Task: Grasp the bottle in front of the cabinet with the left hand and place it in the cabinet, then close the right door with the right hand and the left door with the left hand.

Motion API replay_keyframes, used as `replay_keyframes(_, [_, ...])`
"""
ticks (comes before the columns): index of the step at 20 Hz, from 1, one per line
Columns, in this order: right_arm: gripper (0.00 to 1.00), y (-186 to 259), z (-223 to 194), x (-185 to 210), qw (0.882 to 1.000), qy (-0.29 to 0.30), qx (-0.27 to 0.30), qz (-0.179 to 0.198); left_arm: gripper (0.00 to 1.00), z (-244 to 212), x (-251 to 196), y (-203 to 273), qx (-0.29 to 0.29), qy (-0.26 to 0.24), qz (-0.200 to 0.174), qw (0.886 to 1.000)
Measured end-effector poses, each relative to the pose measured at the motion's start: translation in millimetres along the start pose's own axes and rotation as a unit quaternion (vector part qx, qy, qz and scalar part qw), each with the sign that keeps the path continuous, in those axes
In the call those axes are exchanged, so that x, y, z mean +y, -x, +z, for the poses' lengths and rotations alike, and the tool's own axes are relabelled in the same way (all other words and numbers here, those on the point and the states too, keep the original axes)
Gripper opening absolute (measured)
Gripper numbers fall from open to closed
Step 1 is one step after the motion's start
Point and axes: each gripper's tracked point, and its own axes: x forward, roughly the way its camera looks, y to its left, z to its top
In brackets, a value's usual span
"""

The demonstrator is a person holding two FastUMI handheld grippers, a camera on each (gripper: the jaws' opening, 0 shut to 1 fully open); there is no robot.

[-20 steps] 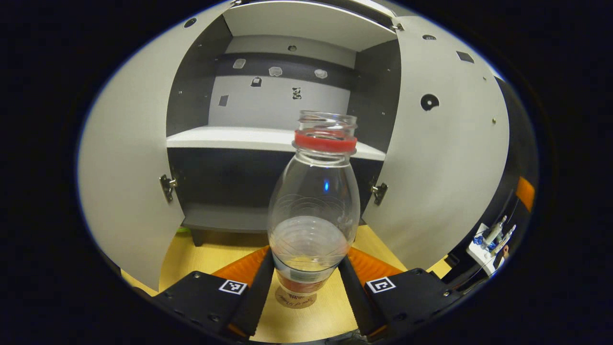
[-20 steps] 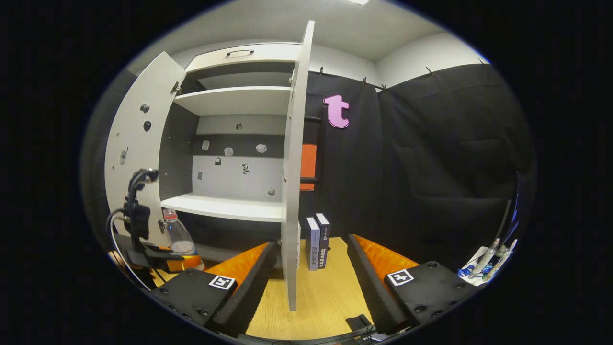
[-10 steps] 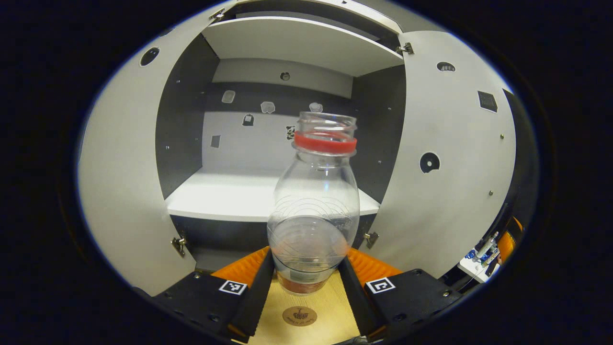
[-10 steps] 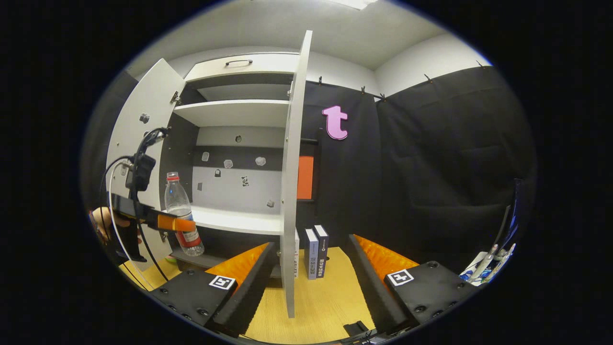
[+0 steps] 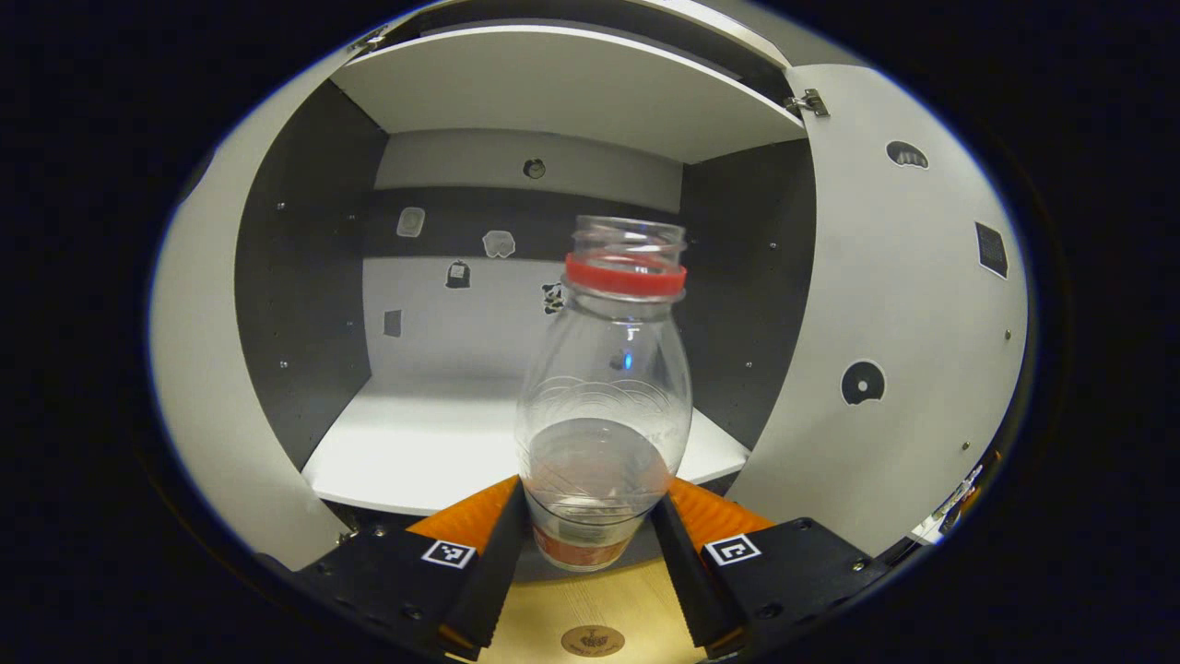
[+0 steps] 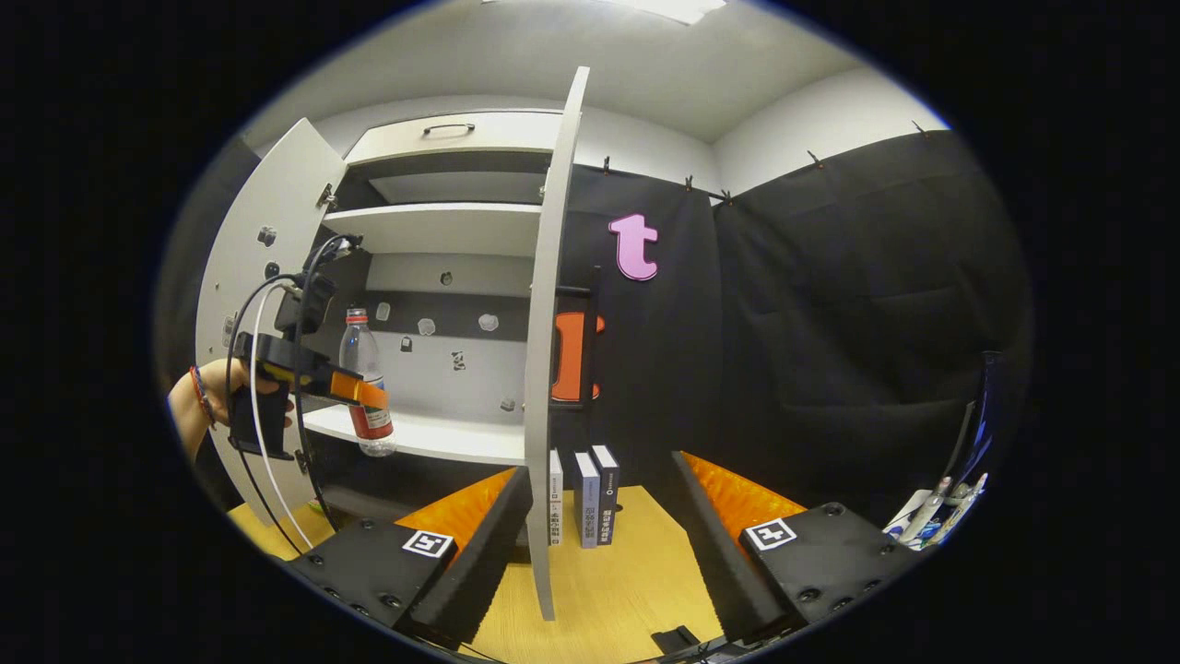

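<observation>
While the left gripper (image 5: 590, 544) clamps the bottle (image 5: 604, 406) low down, we hold it upright.
It hangs before the cabinet (image 5: 553, 92) shelf (image 5: 433, 452), seemingly above the edge; the right gripper (image 6: 599, 544) gapes empty.

1. Black cloth wall (image 6: 830, 304) hangs from clips along the right side.
2. White ceiling (image 6: 645, 65) with a bright light panel (image 6: 678, 9) up top.
3. Light wooden table (image 6: 608, 590), few books (image 6: 581, 498) standing upright on it.

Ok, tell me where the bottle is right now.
The bottle is clamped in the left gripper, held in the air just before the cabinet's middle shelf, between the open doors.
</observation>
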Motion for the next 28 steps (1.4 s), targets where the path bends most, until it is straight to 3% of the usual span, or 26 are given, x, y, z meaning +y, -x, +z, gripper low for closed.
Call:
replay_keyframes(5, [0.99, -6.6, 0.5, -10.1, 1.000, -0.002, -0.001, -0.015, 0.76, 15.7, 3.8, -36.0, 0.008, -0.012, 0.004, 1.000])
replay_keyframes(6, [0.92, -7.8, 0.5, -12.9, 1.000, 0.001, -0.001, -0.019, 0.76, 15.9, 5.2, -45.2, 0.011, -0.017, 0.005, 1.000])
replay_keyframes(8, [0.92, -10.4, -0.3, -20.5, 1.000, 0.007, -0.001, -0.029, 0.76, 14.6, 6.4, -62.7, 0.020, -0.029, 0.006, 0.999])
replay_keyframes(9, [0.99, -12.2, -1.1, -23.0, 0.999, 0.008, 0.000, -0.032, 0.76, 12.5, 6.5, -71.7, 0.025, -0.032, 0.006, 0.999])
replay_keyframes(10, [0.99, -13.7, -1.7, -25.5, 0.999, 0.007, 0.001, -0.035, 0.76, 12.1, 7.1, -78.4, 0.029, -0.033, 0.008, 0.999])
replay_keyframes(11, [0.92, -16.2, -2.9, -27.2, 0.999, 0.006, 0.003, -0.038, 0.76, 11.2, 6.6, -85.5, 0.031, -0.031, 0.008, 0.999])
replay_keyframes(13, [0.92, -20.0, -6.6, -30.9, 0.999, 0.004, 0.008, -0.042, 0.76, 11.3, 4.6, -98.1, 0.030, -0.026, 0.003, 0.999])
replay_keyframes(14, [0.99, -22.3, -8.4, -32.6, 0.999, 0.003, 0.010, -0.043, 0.76, 11.6, 5.5, -102.1, 0.029, -0.024, 0.005, 0.999])
replay_keyframes(15, [0.92, -24.8, -9.4, -33.5, 0.999, 0.003, 0.012, -0.044, 0.77, 12.7, 6.5, -107.0, 0.029, -0.023, 0.008, 0.999])
replay_keyframes(16, [0.92, -26.8, -10.3, -34.2, 0.999, 0.003, 0.014, -0.045, 0.77, 12.9, 7.2, -110.6, 0.028, -0.023, 0.012, 0.999])
replay_keyframes(17, [0.99, -28.4, -11.6, -35.3, 0.999, 0.003, 0.016, -0.045, 0.77, 12.7, 8.1, -113.1, 0.031, -0.024, 0.016, 0.999])
replay_keyframes(19, [0.99, -31.6, -12.0, -35.9, 0.999, 0.003, 0.017, -0.045, 0.77, 11.9, 8.5, -115.6, 0.032, -0.024, 0.021, 0.999])
replay_keyframes(20, [0.92, -32.2, -12.9, -36.2, 0.999, 0.003, 0.017, -0.045, 0.78, 12.1, 7.4, -115.5, 0.031, -0.022, 0.019, 0.999])
replay_keyframes(21, [0.92, -33.3, -13.1, -36.4, 0.999, 0.003, 0.018, -0.045, 0.78, 11.5, 5.3, -114.5, 0.031, -0.020, 0.016, 0.999])
replay_keyframes(22, [0.99, -33.9, -13.4, -35.6, 0.999, 0.002, 0.018, -0.044, 0.79, 11.2, 4.8, -113.8, 0.031, -0.020, 0.015, 0.999])
replay_keyframes(28, [0.99, -34.5, -14.5, -31.0, 0.999, -0.001, 0.019, -0.038, 0.87, 15.8, 9.1, -100.6, 0.021, -0.019, 0.024, 0.999])
